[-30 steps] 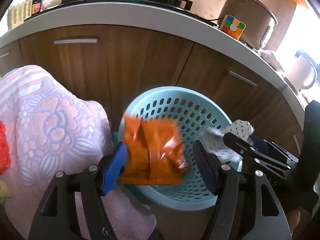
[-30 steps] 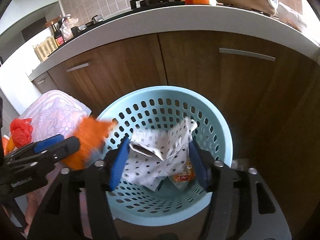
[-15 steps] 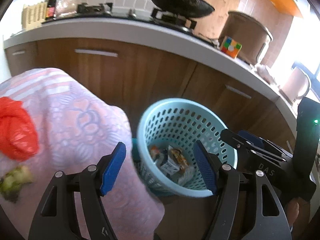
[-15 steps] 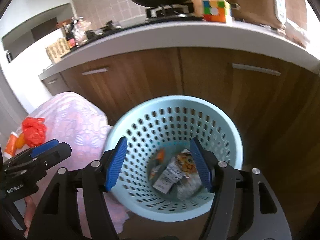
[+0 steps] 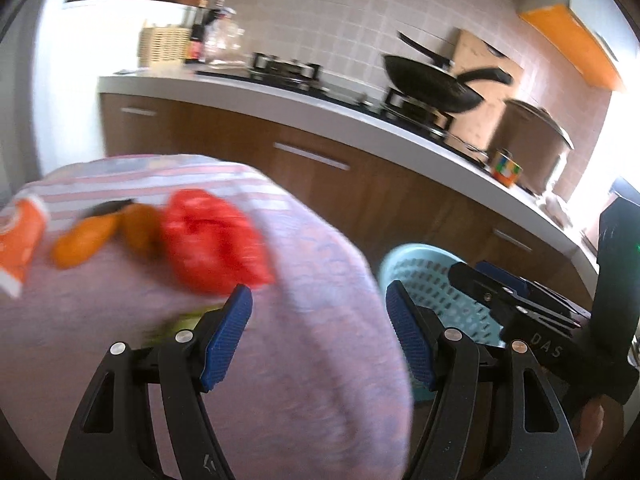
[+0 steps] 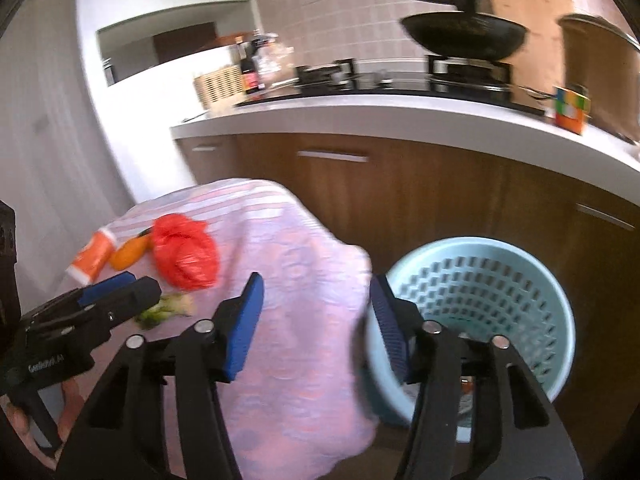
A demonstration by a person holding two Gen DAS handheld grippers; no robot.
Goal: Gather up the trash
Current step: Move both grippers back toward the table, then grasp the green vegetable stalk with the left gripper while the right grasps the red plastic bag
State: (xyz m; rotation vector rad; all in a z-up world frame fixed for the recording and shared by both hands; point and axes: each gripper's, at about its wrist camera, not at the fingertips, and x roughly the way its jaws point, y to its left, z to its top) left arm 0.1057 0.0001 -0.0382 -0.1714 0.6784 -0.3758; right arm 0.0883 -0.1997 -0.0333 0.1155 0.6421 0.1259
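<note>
Left wrist view: left gripper [image 5: 318, 326] spread wide, nothing between its blue ribbed pads [image 5: 226, 338], hovering over the cloth [image 5: 304, 344]. Right gripper [image 6: 316, 320] likewise agape and empty, straddling the cloth edge and the basket [image 6: 536, 264]. Both look free for the next pick.

Trash left on the cloth: red bag [image 5: 214, 242], crumpled thin plastic, just ahead of the left gripper; orange peel [image 5: 86, 240], curled, soft-looking; orange-white wrapper [image 5: 18, 240] at the far left edge; green scrap [image 6: 166, 308], small and lumpy, near the left gripper's tip in the right view. All clustered on the far left of the cloth, well apart from the basket.

Cloth is pink, floral, draped over some rounded support, so things probably sit on a slope and could slide. Basket is pale blue plastic, round, perforated walls, on the floor beside the cloth against brown cabinets [image 6: 400, 184], probably so drops are short. Some packaging shows at its bottom, partly hidden. Left view is motion-blurred; details soft.

Red bag likely next: closest, easy to pinch by a fold.
</note>
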